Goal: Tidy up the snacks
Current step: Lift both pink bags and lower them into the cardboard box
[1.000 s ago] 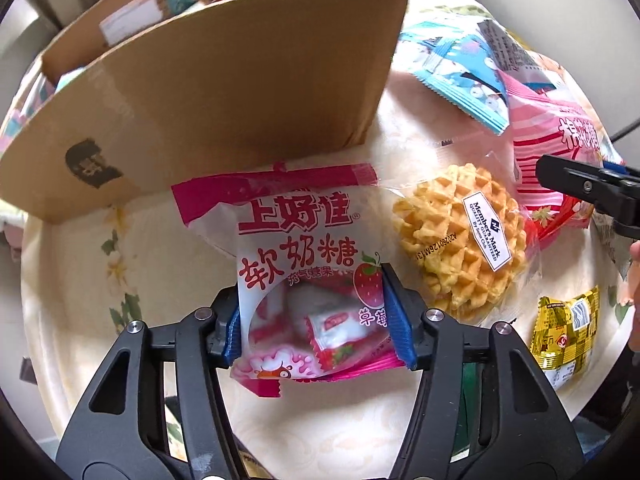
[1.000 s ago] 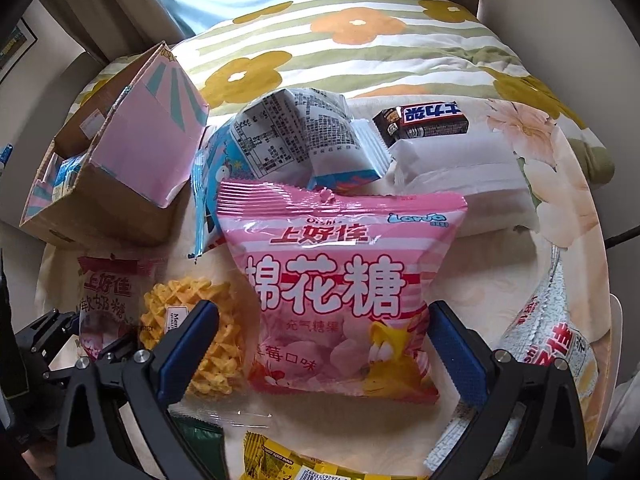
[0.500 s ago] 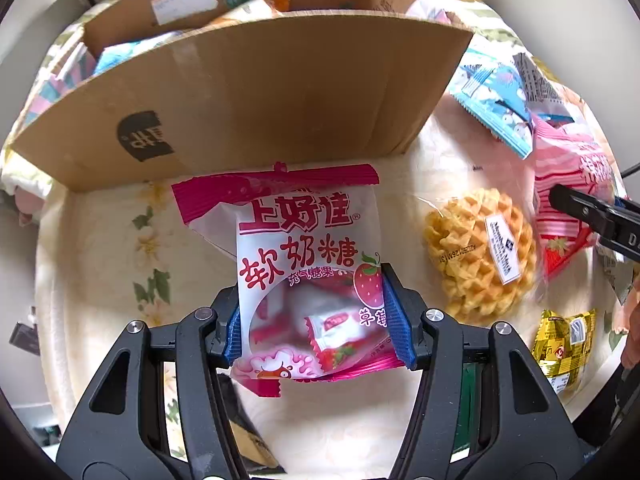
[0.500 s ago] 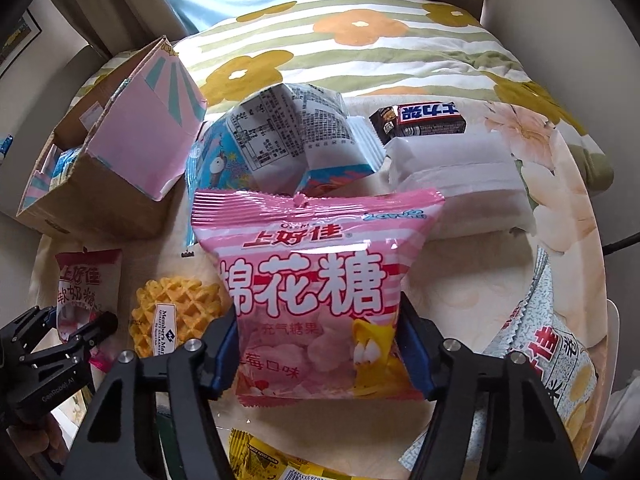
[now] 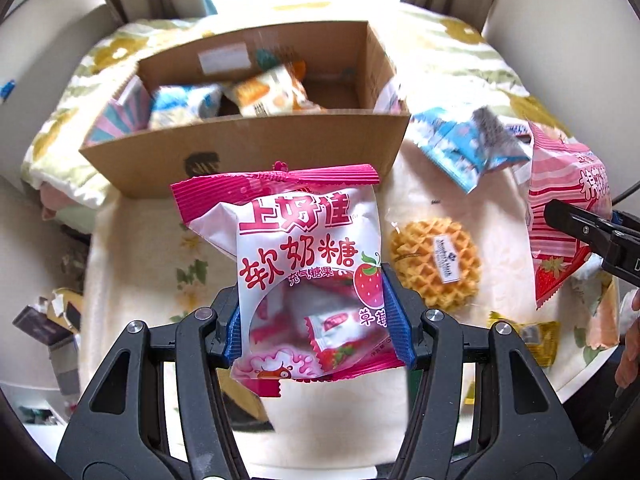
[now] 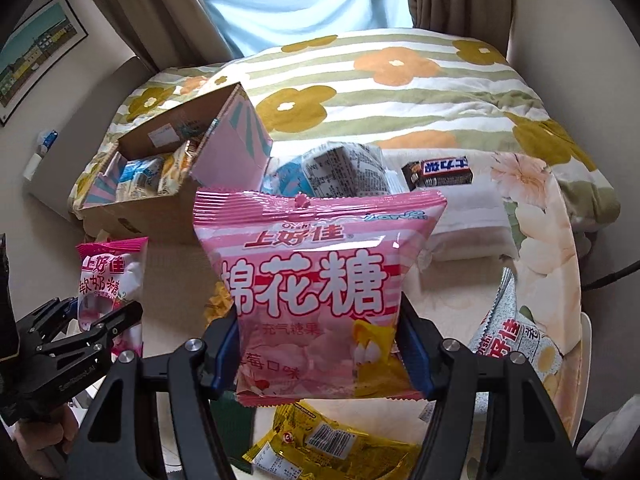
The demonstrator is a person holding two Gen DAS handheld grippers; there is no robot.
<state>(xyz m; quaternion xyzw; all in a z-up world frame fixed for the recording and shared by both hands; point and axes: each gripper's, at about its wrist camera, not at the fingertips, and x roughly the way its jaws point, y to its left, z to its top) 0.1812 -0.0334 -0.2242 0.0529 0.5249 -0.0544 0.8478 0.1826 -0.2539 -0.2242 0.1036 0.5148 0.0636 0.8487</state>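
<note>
My left gripper (image 5: 318,320) is shut on a pink-and-white strawberry milk candy bag (image 5: 296,264) and holds it up in front of an open cardboard box (image 5: 256,148) that has several snack packs inside. My right gripper (image 6: 320,354) is shut on a pink marshmallow bag (image 6: 316,280) and holds it above the table. The left gripper (image 6: 100,320) with its candy bag (image 6: 106,276) also shows at the left of the right wrist view. The box (image 6: 160,184) stands behind it.
A wrapped waffle (image 5: 436,264), a blue snack pack (image 5: 460,148) and a yellow packet (image 5: 532,336) lie on the floral cloth. A dark chocolate bar (image 6: 438,172), a white speckled bag (image 6: 512,340) and a yellow packet (image 6: 332,444) lie around my right gripper.
My right gripper closed on the marshmallow bag and lifted it. My left gripper rose with the candy bag, so the inside of the box now shows.
</note>
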